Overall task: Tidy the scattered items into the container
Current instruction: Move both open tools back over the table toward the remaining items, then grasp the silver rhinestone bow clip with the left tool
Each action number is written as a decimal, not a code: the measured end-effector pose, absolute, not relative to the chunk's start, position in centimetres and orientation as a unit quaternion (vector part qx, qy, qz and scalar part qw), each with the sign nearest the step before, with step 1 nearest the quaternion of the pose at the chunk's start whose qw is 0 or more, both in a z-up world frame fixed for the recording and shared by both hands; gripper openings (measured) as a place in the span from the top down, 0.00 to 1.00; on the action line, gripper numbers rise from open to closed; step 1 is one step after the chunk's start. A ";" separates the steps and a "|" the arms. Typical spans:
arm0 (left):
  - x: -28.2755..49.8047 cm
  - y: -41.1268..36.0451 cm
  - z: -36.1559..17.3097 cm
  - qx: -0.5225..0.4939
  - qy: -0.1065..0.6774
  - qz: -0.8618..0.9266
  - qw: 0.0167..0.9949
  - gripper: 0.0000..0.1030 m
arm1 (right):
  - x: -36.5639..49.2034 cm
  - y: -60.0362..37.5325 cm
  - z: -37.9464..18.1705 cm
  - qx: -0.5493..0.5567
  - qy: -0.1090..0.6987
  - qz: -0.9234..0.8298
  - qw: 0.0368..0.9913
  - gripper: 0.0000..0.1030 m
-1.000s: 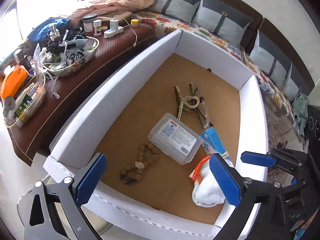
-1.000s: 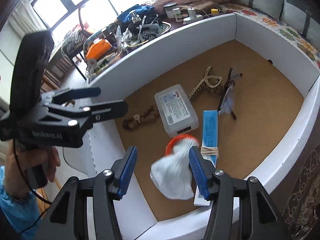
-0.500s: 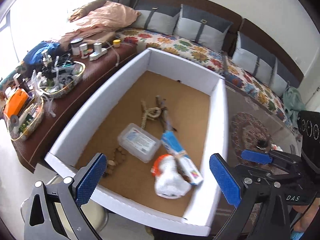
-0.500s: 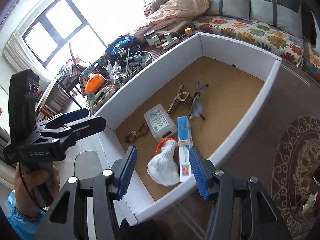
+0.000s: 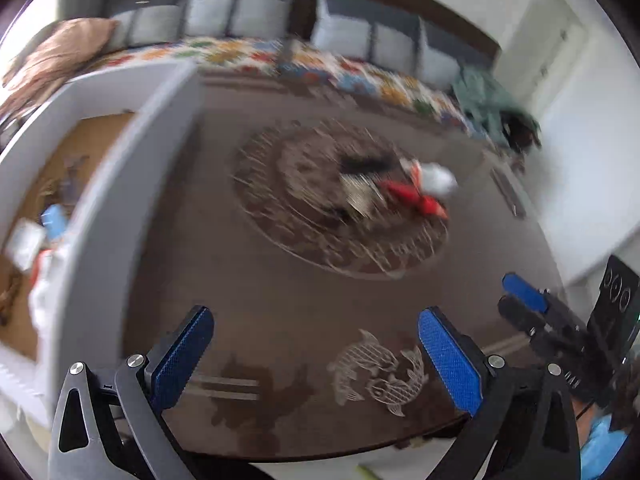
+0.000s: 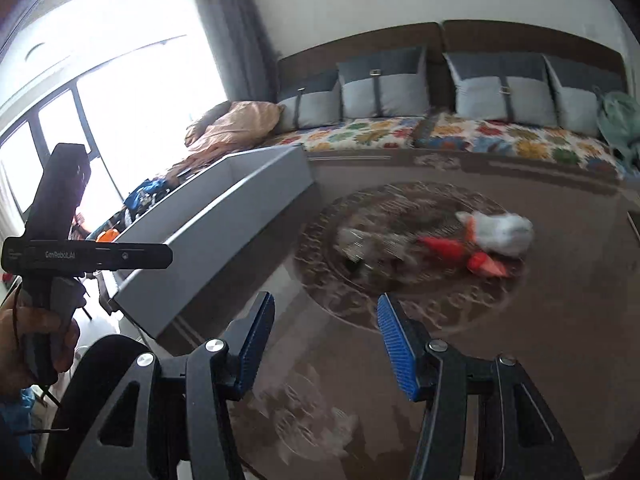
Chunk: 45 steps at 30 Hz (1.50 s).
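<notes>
Both grippers, left [image 5: 316, 354] and right [image 6: 326, 344], hang spread and empty over a dark table [image 5: 280, 280]. A blurred pile, white glove [image 6: 500, 228] and red pieces [image 6: 444, 247], lies mid-table, apart from the white box [image 6: 224, 220], likely awaiting collection.

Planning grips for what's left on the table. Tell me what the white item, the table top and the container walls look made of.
White item: soft knit fabric by its slumped, fuzzy shape, though blurred.
Table top: hard, glossy brown surface with pale inlaid patterns; the sheen could be lacquered wood or glass.
Container: flat, matte white board walls, foam board or cardboard; brown floor inside.
</notes>
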<state>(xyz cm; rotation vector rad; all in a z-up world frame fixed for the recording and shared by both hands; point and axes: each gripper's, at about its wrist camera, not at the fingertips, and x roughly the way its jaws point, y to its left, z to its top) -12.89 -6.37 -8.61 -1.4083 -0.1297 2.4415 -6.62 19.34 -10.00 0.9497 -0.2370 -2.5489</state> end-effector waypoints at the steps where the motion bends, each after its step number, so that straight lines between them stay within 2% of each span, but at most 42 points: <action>1: -13.6 -5.5 -8.8 -0.498 -0.035 0.851 0.164 0.00 | -6.0 21.3 -10.9 0.341 -0.108 -0.913 0.198 0.47; 4: -15.9 -2.8 -9.5 -0.514 -0.004 0.839 0.178 0.00 | -4.1 26.2 -13.1 0.336 -0.161 -0.912 0.170 0.47; 8: -18.9 0.8 -10.5 -0.533 0.038 0.822 0.197 0.00 | -5.7 28.7 -13.4 0.342 -0.220 -0.901 0.150 0.47; 13: -23.8 3.7 -11.3 -0.538 0.092 0.812 0.206 0.00 | -7.6 28.1 -13.4 0.340 -0.237 -0.894 0.172 0.47; 18: -27.5 6.0 -14.9 -0.569 0.126 0.783 0.218 0.00 | -8.1 27.3 -14.2 0.362 -0.240 -0.879 0.195 0.47; 29: -29.8 8.6 -18.4 -0.596 0.146 0.748 0.252 0.01 | -8.6 27.9 -15.9 0.382 -0.270 -0.861 0.199 0.47; 30: -29.8 8.6 -18.6 -0.601 0.143 0.744 0.254 0.03 | -8.6 27.8 -15.9 0.383 -0.267 -0.862 0.198 0.47; 31: -29.7 8.5 -18.8 -0.606 0.141 0.740 0.257 0.12 | -8.6 27.7 -15.9 0.383 -0.264 -0.863 0.198 0.47; 32: -29.7 8.5 -18.9 -0.609 0.141 0.736 0.259 0.30 | -8.6 27.6 -15.9 0.383 -0.262 -0.864 0.198 0.47; 34: -29.5 8.3 -18.8 -0.612 0.142 0.733 0.260 0.50 | -8.7 27.5 -16.0 0.385 -0.259 -0.864 0.197 0.47; 35: -29.4 8.0 -18.6 -0.615 0.133 0.731 0.264 0.53 | -8.7 27.5 -16.0 0.386 -0.259 -0.863 0.195 0.47; 45: -23.6 5.9 -16.1 -0.584 0.104 0.766 0.248 0.53 | -8.5 27.5 -15.8 0.383 -0.242 -0.871 0.190 0.47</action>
